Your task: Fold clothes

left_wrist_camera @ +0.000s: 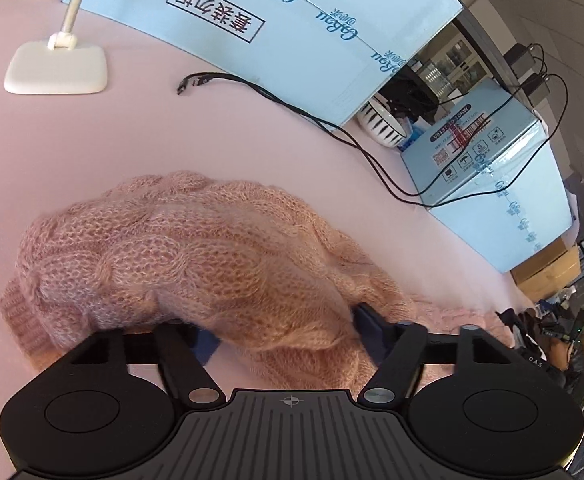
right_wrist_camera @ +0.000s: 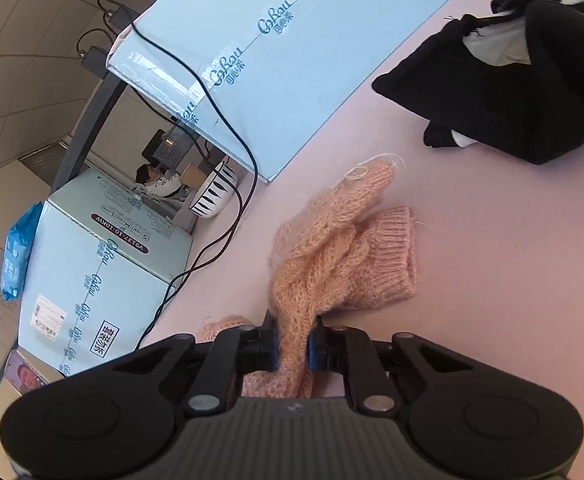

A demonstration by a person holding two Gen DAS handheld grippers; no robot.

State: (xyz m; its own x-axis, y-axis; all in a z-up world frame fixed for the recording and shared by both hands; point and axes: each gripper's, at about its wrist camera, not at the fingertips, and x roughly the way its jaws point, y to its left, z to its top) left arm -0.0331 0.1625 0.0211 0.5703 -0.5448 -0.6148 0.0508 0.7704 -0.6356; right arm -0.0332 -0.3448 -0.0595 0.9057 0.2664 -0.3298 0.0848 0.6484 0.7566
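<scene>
A fluffy pink cable-knit sweater lies bunched on the pale pink table. In the left wrist view my left gripper has a thick fold of it between its blue pads, which press into the knit from both sides; the left pad is partly buried in the wool. In the right wrist view my right gripper is shut on a narrow strip of the same sweater. Ahead of the fingers lies a sleeve with its ribbed cuff.
Light blue cardboard boxes line the far side of the table. A black cable runs along them. A white phone stand is at far left, a striped bowl between boxes, and a black garment at right.
</scene>
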